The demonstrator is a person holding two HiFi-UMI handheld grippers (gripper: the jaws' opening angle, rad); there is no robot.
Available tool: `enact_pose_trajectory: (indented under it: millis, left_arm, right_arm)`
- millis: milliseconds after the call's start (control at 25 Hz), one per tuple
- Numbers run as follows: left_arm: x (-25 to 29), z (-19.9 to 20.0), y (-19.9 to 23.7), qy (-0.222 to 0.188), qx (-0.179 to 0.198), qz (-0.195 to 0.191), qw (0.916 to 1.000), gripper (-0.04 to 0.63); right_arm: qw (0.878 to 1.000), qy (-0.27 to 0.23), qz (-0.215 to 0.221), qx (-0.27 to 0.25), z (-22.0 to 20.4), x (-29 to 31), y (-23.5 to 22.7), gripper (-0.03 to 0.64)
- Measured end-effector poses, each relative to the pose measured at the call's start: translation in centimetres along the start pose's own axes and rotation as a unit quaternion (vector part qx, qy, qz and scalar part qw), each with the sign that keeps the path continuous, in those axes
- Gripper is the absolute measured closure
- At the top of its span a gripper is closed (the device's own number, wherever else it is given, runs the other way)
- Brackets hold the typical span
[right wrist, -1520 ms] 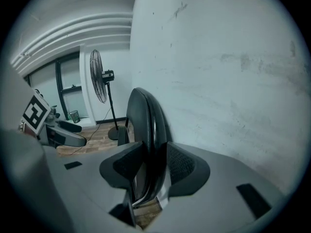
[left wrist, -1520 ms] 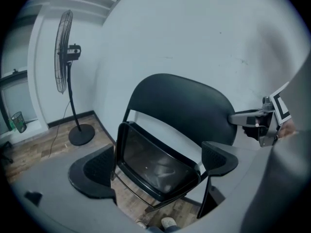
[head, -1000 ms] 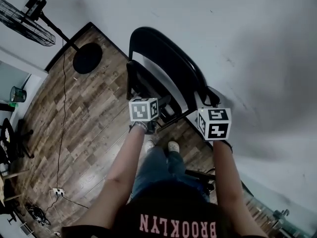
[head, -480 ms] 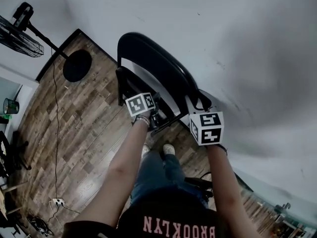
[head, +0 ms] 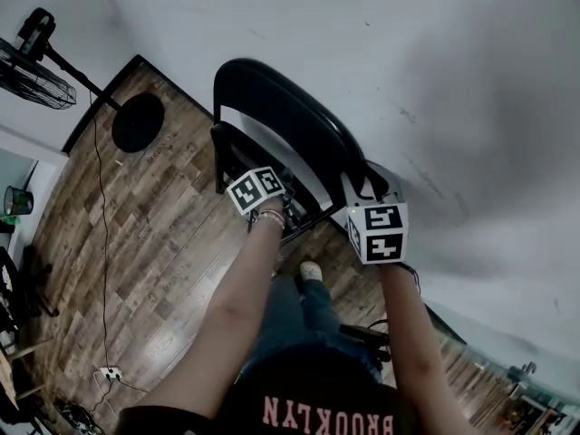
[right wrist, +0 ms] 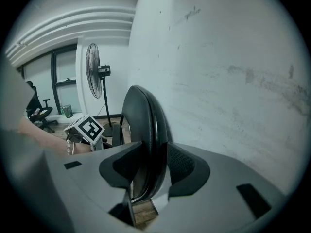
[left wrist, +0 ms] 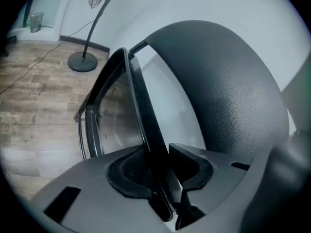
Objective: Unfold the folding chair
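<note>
At the bottom of the head view, the person's forearms [head: 237, 306] reach up to mid-frame. The left gripper [left wrist: 163, 165] is closing its jaws on the thin edge of the seat [left wrist: 140, 101], which runs between the pads. The right gripper [right wrist: 149, 165] is clamped, jaws narrowly apart, on the rim of the backrest [right wrist: 146, 125]. The black folding chair [head: 290, 125] stands folded at centre frame on the wooden floor [head: 136, 234], close to the white wall [head: 435, 80]. A standing fan [head: 36, 62] is at upper left.
</note>
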State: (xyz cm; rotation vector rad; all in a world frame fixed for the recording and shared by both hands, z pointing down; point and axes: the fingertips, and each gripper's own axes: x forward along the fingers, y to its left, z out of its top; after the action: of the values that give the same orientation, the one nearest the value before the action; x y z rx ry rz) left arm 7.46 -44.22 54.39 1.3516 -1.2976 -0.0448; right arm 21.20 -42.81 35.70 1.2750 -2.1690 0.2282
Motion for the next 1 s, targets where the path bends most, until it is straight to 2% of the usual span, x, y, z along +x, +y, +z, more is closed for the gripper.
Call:
enact_pose_trajectory:
  millis: [280,440,640,1000]
  left_arm:
    - [-0.8,0.1,0.2,-0.003,0.001,-0.008,1.0000,0.476]
    - [-2.0,0.2,0.8,-0.006,0.017,-0.013,0.9998,0.469]
    - [-3.7,0.1,1.7,-0.011,0.019,-0.026,0.9994,0.468]
    - [-6.8,-0.4,3.7,-0.030,0.013,-0.031,0.9990,0.465]
  right_arm:
    - [1.000,0.002,-0.019,-0.007,0.3,-0.5,0.8,0.463]
    - [0.999,-0.009,-0.029,-0.012,0.8,-1.4,2.4,0.462]
    - [0.999,-0.025,-0.041,-0.018,1.1,-2.7,4.5,0.462]
    - [0.998,-0.043,-0.039,-0.029,1.0,-5.0,8.6,0.463]
